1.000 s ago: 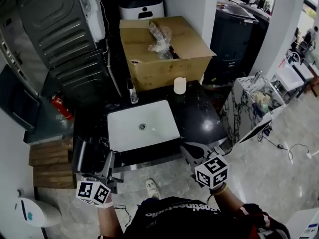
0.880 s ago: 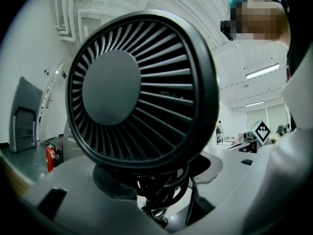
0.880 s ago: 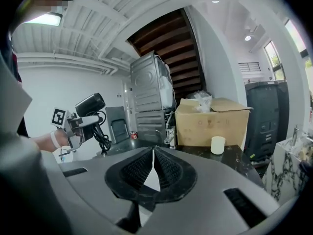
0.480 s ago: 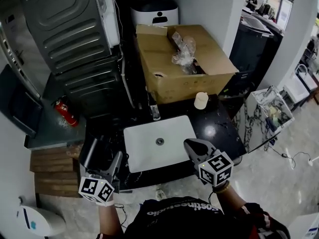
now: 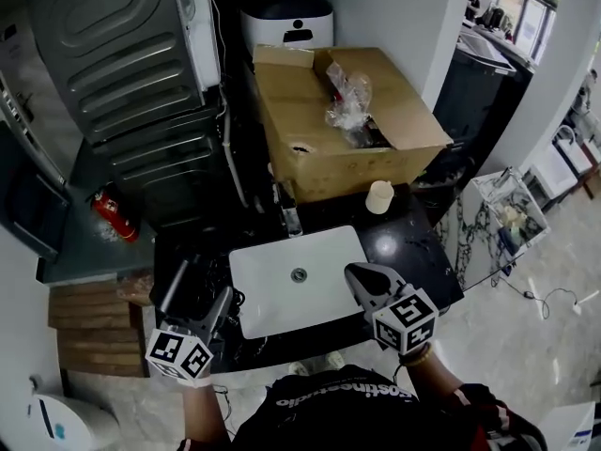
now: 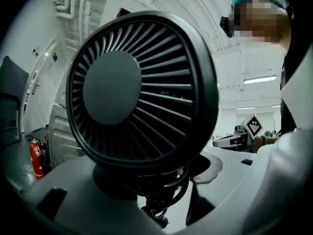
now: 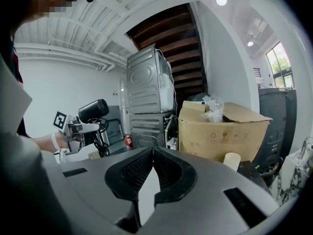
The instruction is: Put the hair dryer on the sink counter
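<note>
Between the wide-spread jaws of the left gripper [image 5: 212, 306] the hair dryer [image 6: 142, 87] is clamped, above the worktop [image 5: 413, 244]; over to its right the right gripper [image 7: 152, 154] has its jaws together, holding nothing.

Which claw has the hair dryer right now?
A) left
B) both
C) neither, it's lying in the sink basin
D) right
A: the hair dryer is gripped in the left claw, its rear grille filling the left gripper view, while the right claw is shut with nothing between its jaws.
</note>
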Demonstrator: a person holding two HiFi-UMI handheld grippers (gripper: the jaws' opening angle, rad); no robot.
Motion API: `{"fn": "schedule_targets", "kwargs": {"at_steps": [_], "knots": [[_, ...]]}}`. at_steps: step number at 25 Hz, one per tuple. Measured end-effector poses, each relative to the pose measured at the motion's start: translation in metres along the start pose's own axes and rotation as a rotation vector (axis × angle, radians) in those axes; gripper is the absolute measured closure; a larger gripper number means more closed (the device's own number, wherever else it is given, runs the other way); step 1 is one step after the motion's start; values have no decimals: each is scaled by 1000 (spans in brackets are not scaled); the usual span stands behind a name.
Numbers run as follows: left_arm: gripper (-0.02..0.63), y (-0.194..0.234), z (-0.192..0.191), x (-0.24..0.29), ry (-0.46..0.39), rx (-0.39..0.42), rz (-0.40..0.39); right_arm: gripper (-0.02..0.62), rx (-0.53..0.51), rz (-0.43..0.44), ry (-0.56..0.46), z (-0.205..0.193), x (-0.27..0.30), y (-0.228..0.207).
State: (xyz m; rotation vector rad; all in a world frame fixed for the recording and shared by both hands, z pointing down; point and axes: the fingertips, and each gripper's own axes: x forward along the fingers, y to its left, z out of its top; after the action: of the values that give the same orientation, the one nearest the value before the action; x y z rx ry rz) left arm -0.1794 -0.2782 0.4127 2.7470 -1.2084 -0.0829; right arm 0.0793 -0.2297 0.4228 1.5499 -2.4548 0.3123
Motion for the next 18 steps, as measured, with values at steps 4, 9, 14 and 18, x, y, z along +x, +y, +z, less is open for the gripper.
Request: {"fn": "schedule_targets", "kwargs": {"at_steps": [4, 9, 14, 18], "knots": [[310, -5, -4, 9, 14, -70, 6, 554, -9, 32, -9, 6, 7, -10], [310, -3, -22, 9, 95, -81, 11, 554, -6, 78, -14, 5, 13, -12], [310, 20, -57, 5, 227, -216, 28, 554, -2, 110, -17, 2, 20, -14], [310, 48, -99, -5, 368, -259, 57, 554, 0, 137, -4, -4, 25, -11]]}}
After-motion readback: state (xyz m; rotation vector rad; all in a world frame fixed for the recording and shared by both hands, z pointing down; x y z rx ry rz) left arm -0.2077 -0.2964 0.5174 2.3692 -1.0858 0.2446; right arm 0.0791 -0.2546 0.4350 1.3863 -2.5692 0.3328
